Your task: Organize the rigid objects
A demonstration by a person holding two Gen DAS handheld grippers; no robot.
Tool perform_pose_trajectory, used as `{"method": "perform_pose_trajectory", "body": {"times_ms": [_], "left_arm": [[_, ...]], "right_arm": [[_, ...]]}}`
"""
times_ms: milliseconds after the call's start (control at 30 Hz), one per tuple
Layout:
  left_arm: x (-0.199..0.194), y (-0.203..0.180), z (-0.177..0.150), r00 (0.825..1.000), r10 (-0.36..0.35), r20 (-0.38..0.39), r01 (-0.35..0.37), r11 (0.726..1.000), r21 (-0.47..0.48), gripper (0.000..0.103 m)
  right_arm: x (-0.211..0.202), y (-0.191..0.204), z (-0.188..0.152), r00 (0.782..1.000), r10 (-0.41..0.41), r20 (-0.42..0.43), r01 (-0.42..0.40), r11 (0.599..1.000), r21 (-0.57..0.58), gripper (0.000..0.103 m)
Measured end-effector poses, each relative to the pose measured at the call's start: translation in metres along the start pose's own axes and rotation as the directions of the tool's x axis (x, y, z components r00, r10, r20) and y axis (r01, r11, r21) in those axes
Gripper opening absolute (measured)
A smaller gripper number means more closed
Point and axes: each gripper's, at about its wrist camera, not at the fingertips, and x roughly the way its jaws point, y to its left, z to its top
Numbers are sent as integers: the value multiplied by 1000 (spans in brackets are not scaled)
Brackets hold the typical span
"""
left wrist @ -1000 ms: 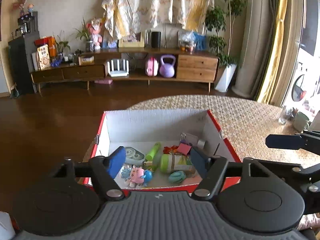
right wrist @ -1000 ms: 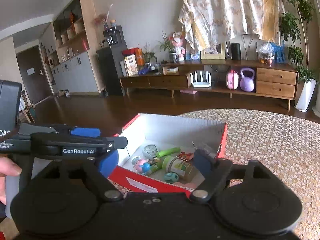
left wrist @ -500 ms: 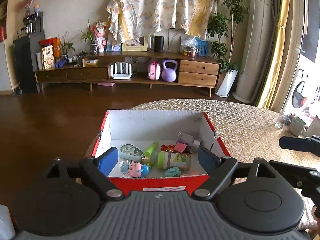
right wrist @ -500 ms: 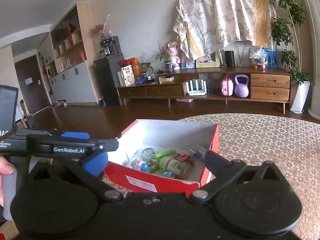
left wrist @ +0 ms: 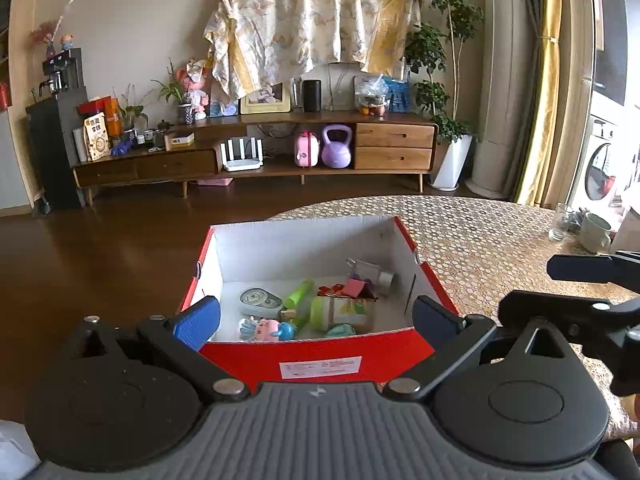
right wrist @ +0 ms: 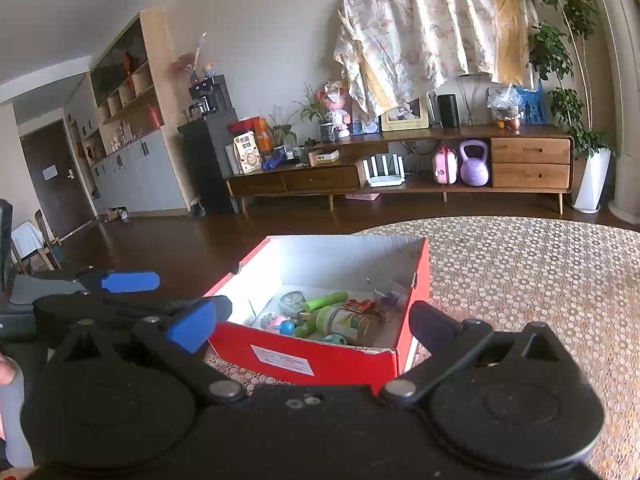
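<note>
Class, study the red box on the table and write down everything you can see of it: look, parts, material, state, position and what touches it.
The red box is an open, lidless carton, seemingly cardboard: red outside, white inside, with a white label on its near wall. It sits upright on the table, which has a dotted cover, near the edge towards the wooden floor. Inside lie small items in a loose heap, among them a green-capped bottle, a green tube and a pink toy. Neither claw touches it.
</note>
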Motion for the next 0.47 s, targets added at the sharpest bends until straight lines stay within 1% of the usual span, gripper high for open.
{"method": "perform_pose_trajectory", "body": {"times_ms": [233,467], "left_arm": [[-4,-2,-4,1000,-3,-13,3,1000,-2,103],[-8,-7,-5,1000,10,-10,-10,1000,0,103]], "right_arm": [[-4,-1,-2,1000,0,0,0,1000,15,103],[-8,-5,-6,1000,-14,3,13,1000,26,103]]}}
